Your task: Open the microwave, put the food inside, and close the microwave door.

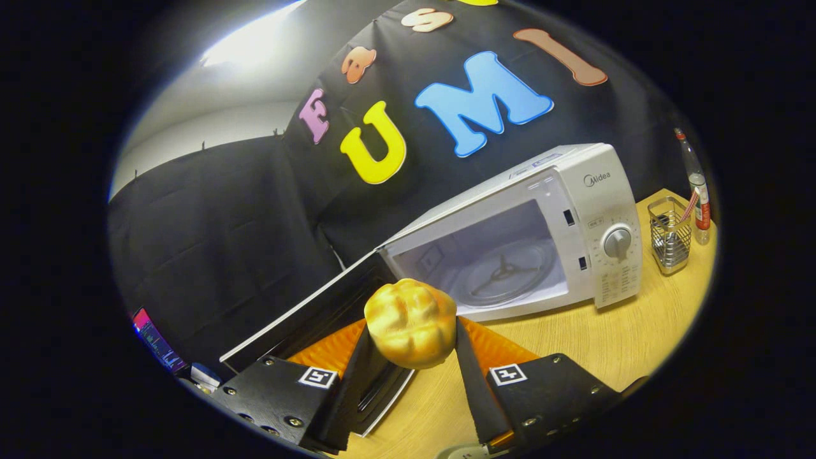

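A golden bread roll (411,322) is pinched between my two fingers, so my gripper (413,331) is shut on it, held above the wooden table (612,338). Just beyond the roll stands a white microwave (599,191) with its door (319,312) swung wide open to the left. Its cavity shows a glass turntable (503,274) with nothing on it. The roll hangs in front of the cavity's lower left corner, outside the opening.
A wire mesh holder (669,234) and a clear bottle (698,191) stand to the right of the microwave. A lit screen (156,341) shows beyond the open door at the left. Black cloth walls the booth behind.
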`<state>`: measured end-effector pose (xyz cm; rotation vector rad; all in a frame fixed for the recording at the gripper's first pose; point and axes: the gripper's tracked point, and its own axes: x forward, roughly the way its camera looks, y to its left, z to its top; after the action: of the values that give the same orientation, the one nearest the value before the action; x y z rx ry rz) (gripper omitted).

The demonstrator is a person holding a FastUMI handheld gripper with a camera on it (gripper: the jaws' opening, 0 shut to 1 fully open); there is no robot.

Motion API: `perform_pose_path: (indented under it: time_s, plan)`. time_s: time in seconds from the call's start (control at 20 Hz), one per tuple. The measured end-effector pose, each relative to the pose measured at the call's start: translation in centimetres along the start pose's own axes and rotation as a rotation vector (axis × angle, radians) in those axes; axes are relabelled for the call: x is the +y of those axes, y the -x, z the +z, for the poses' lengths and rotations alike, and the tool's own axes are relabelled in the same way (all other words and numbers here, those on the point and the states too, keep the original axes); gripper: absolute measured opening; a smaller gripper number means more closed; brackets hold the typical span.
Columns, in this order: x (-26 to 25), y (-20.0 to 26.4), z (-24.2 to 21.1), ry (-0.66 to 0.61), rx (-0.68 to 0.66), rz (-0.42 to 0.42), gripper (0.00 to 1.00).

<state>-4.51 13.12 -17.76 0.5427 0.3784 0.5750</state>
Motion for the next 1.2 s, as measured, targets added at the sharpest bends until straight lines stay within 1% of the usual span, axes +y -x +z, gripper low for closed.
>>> perform_pose_path:
  time_s: [0.1, 0.2, 0.3, 0.4, 0.5, 0.55, 0.75, 1.0, 1.1, 1.2]
  plan:
    - [-0.7, -1.8, 0.4, -0.073, -0.023, -0.054, 0.72]
    - [-0.5, -3.6, 1.0, -0.161, -0.04, -0.082, 0.72]
    - [-0.8, -5.4, 1.4, -0.193, -0.068, -0.12, 0.72]
    - [-1.3, -7.3, 0.9, -0.225, -0.073, -0.15, 0.72]
    - [-1.7, -9.6, 0.3, -0.259, -0.077, -0.159, 0.72]
    - [-2.1, -10.7, 0.1, -0.264, -0.086, -0.174, 0.72]
    - [-4.5, -14.5, -1.1, -0.184, -0.102, -0.261, 0.72]
    - [-8.6, -18.2, -2.5, -0.175, -0.111, -0.369, 0.72]
    - [-9.1, -18.7, -2.5, -0.139, -0.112, -0.361, 0.72]
    - [-9.7, -19.1, -2.4, -0.146, -0.121, -0.349, 0.72]
